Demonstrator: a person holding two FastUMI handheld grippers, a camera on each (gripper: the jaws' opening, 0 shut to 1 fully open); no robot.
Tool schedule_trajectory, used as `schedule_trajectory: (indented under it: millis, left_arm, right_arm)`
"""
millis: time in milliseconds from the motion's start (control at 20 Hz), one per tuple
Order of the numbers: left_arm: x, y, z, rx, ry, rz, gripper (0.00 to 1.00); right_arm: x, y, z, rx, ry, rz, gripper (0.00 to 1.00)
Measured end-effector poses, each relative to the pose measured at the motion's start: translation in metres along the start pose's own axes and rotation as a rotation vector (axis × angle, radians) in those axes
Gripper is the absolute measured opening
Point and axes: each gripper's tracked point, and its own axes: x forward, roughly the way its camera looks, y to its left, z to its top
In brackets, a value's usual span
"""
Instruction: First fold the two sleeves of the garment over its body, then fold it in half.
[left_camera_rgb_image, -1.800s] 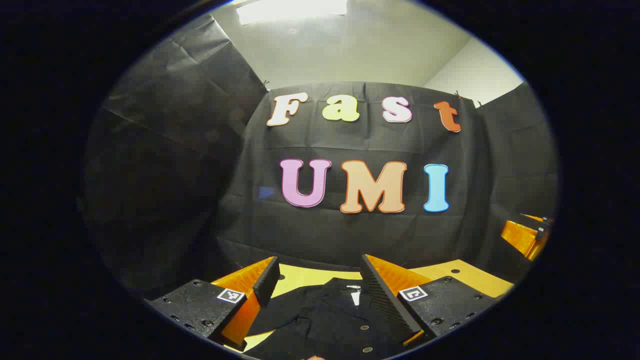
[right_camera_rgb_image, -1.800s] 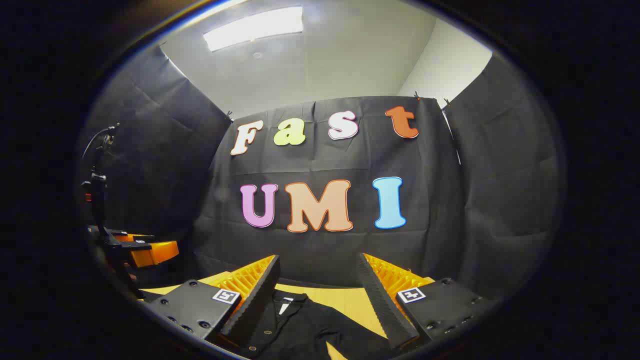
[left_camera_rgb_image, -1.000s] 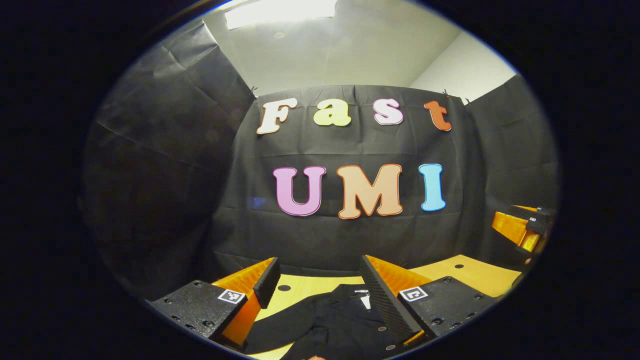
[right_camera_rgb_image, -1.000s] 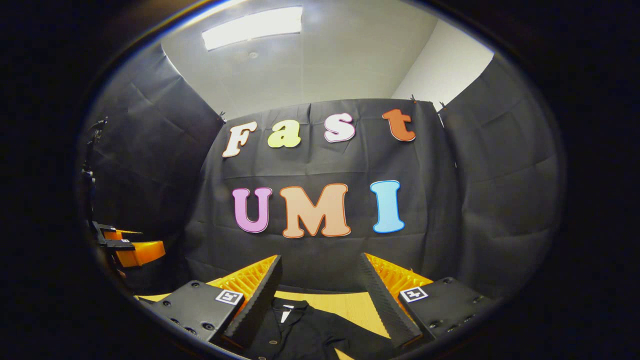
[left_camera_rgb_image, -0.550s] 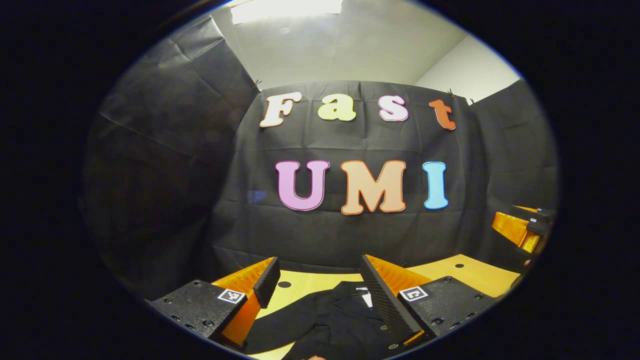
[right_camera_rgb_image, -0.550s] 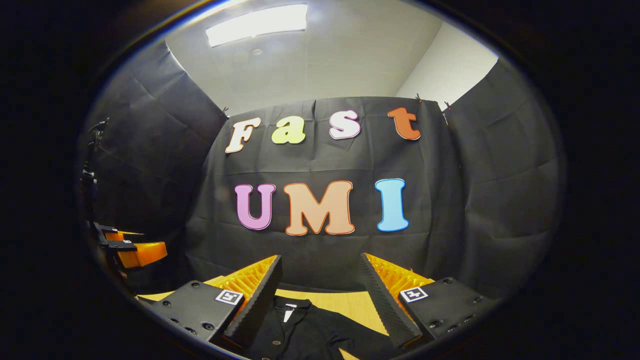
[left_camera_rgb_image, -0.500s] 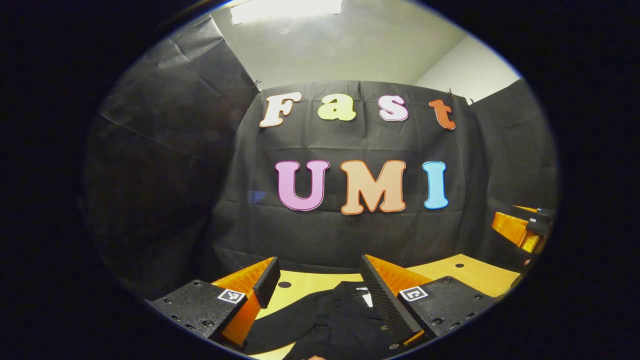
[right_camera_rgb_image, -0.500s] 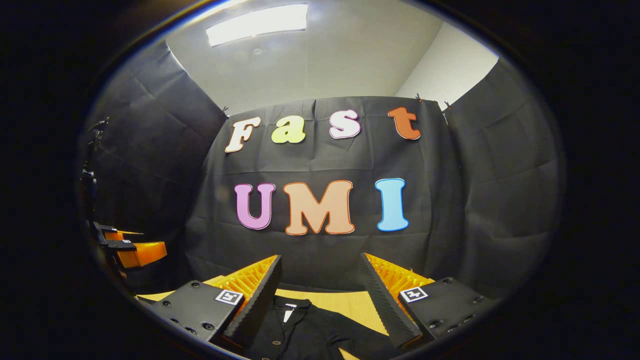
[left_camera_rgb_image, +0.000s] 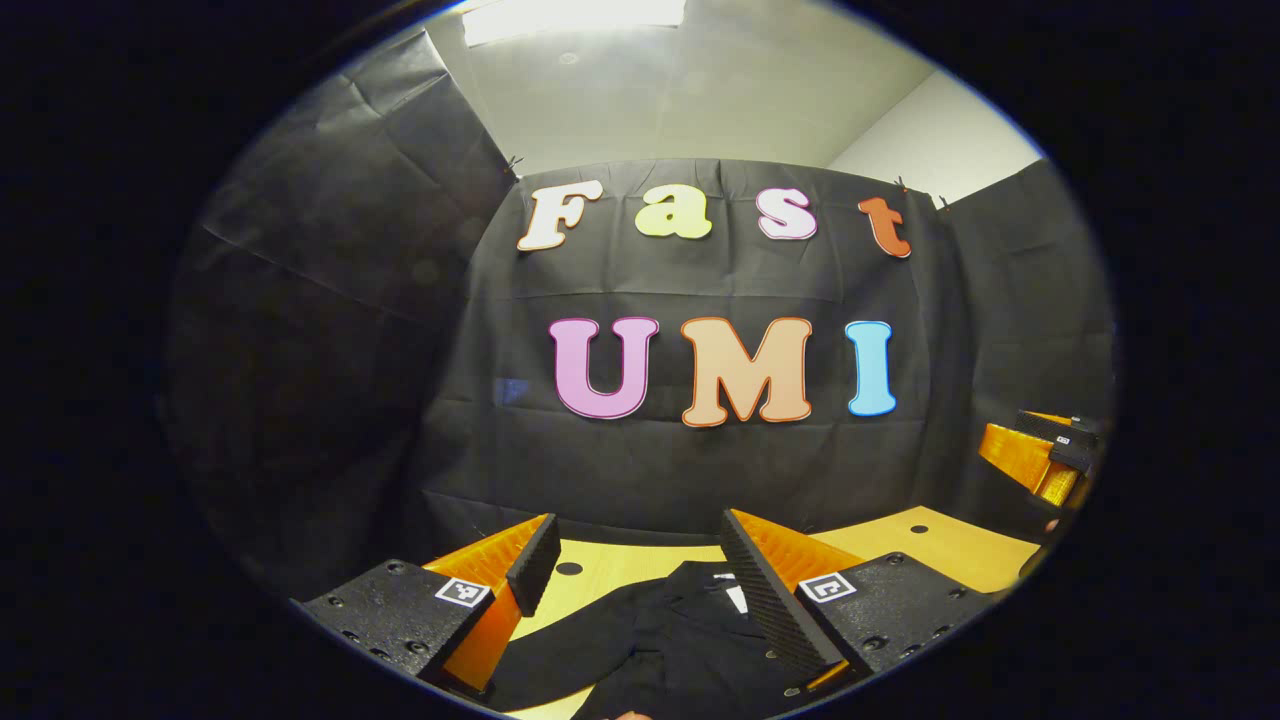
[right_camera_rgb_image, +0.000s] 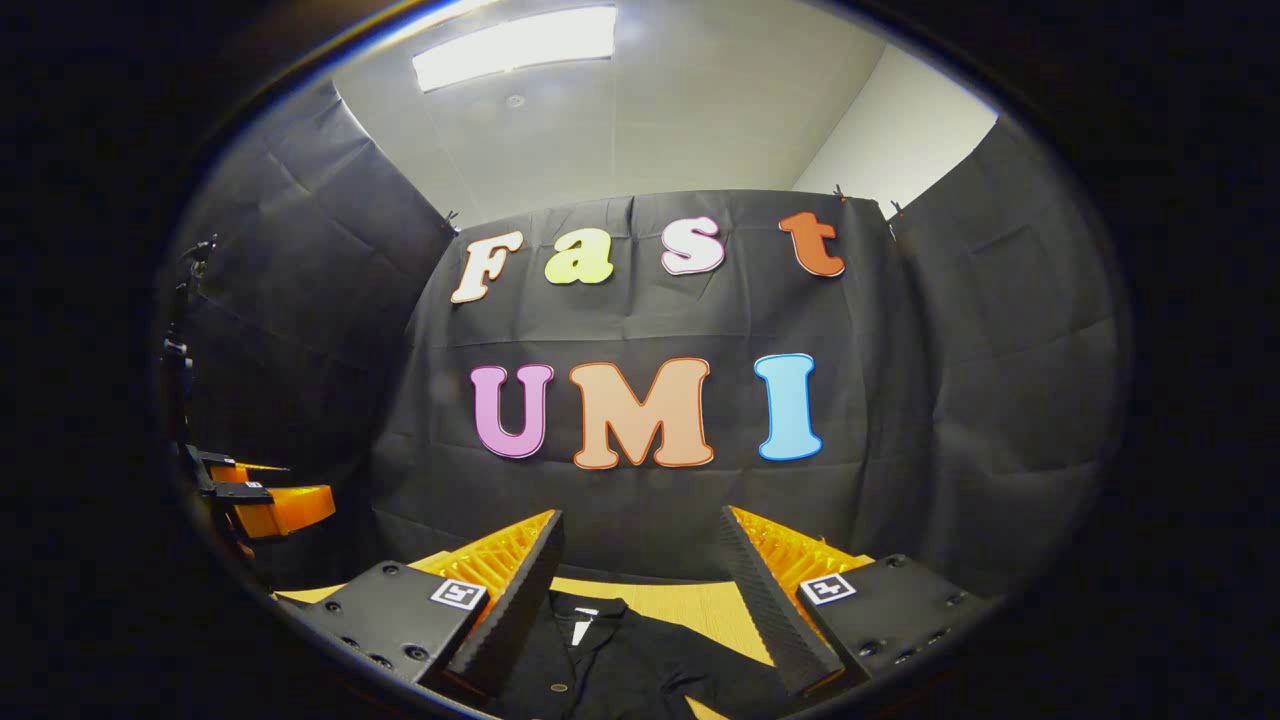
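A black button-up shirt (left_camera_rgb_image: 655, 640) lies flat on the yellow table (left_camera_rgb_image: 930, 545), collar toward the far wall. In the left gripper view its left sleeve (left_camera_rgb_image: 570, 655) spreads out below my left gripper (left_camera_rgb_image: 640, 535), which hangs open above the shirt, holding nothing. In the right gripper view the shirt (right_camera_rgb_image: 610, 665) with its collar and white label (right_camera_rgb_image: 580, 628) lies under my right gripper (right_camera_rgb_image: 640, 530), also open with nothing between its fingers. The shirt's lower part is cut off at the bottom of both views.
The right gripper (left_camera_rgb_image: 1040, 455) shows at the far right of the left gripper view, above the table. At the far left of the right gripper view I see the left gripper (right_camera_rgb_image: 265, 500), with a thin stand (right_camera_rgb_image: 180, 330) behind it. Black cloth walls close off the table's far side.
Both views have drifted only slightly; in the left gripper view more of the sleeve shows than 1.8 s ago. Both grippers have stayed open, and the shirt has not moved.
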Motion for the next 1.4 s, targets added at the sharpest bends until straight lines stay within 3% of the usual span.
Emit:
schedule_trajectory:
  millis: [550,850,1250,1400]
  left_arm:
    - [-0.002,0.001,0.0,-0.008,-0.005,0.001,0.99]
    - [-0.002,-0.001,-0.003,-0.008,0.006,0.008,0.96]
    - [-0.002,-0.012,-0.005,-0.011,0.013,0.0,0.99]
    - [-0.003,-0.017,-0.006,-0.011,0.016,-0.003,0.99]
  right_arm:
    - [0.002,0.009,0.0,0.036,0.004,0.031,0.95]
    - [0.002,0.003,-0.006,-0.001,0.015,0.035,0.95]
    - [0.009,-0.038,-0.015,-0.059,0.049,-0.002,0.99]
    - [0.011,-0.063,-0.021,-0.074,0.072,-0.031,0.96]
